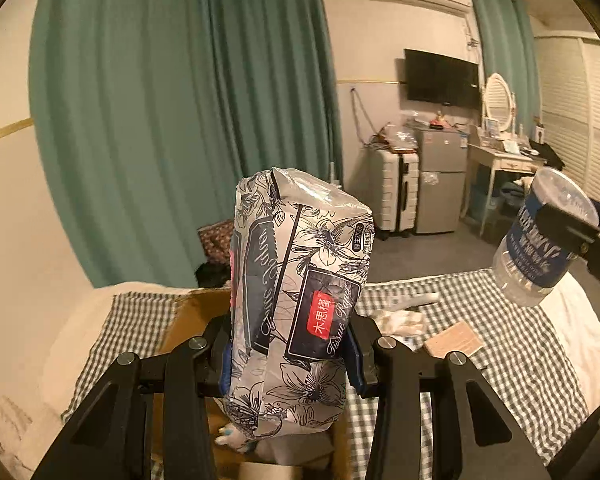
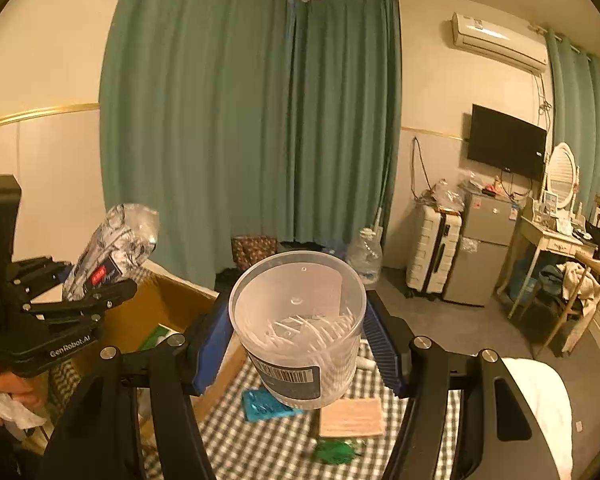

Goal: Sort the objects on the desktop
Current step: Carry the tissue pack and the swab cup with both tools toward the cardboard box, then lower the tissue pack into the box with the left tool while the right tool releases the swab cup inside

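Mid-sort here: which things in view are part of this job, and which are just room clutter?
Job:
tissue pack, shut in left claw
clear swab tub, shut in right claw
cardboard box
beige card, teal packet, green wrapper on checked cloth

Lying about:
suitcase, fridge, TV

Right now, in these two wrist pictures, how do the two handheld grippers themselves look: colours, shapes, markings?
Both are matte black linkage frames with silver round pivot bolts and blue ribbed finger pads. The left gripper carries white "GenRobot.AI" lettering on its side; a bare hand shows beneath it. The right gripper appears as black angular bars. No cables are visible.
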Demonstrator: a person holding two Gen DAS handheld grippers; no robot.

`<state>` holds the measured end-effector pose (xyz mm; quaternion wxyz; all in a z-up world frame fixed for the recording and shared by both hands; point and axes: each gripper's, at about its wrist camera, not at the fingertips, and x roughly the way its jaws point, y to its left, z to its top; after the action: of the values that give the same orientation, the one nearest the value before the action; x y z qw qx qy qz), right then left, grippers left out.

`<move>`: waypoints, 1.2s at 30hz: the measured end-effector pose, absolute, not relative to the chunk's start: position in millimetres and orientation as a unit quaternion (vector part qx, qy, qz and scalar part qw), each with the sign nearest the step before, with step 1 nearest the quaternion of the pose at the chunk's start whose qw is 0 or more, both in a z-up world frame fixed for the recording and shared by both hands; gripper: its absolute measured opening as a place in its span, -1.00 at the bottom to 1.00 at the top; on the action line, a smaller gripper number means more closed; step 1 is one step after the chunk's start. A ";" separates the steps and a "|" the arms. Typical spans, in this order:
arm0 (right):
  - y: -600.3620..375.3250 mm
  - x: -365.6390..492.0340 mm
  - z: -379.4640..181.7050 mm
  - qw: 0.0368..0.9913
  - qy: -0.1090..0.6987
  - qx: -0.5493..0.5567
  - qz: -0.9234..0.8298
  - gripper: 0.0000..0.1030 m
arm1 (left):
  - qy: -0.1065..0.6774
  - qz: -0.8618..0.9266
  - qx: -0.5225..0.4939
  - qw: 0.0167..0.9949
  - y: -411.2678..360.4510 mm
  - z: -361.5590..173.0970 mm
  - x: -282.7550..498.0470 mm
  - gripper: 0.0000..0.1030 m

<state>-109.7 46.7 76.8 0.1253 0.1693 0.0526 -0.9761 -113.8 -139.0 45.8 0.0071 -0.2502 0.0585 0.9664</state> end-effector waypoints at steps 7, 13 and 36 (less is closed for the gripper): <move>11.4 -115.0 76.5 0.151 0.058 0.162 -0.973 0.21 | 0.048 0.965 -0.256 -0.015 -167.9 40.6 -111.2 -0.17; -12.4 -123.3 71.0 0.172 0.051 0.160 -0.971 0.21 | 0.045 0.962 -0.269 -0.026 -190.9 34.7 -110.6 -0.17; -103.7 -195.0 -1.2 0.256 0.049 0.235 -0.936 0.21 | -0.006 0.920 -0.388 -0.043 -243.6 -42.8 -164.7 -0.17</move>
<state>-195.0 -103.7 -1.2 0.2563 0.2351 0.0490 -0.9363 -164.7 -243.6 -42.8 -0.0432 -0.3883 -0.0056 0.9205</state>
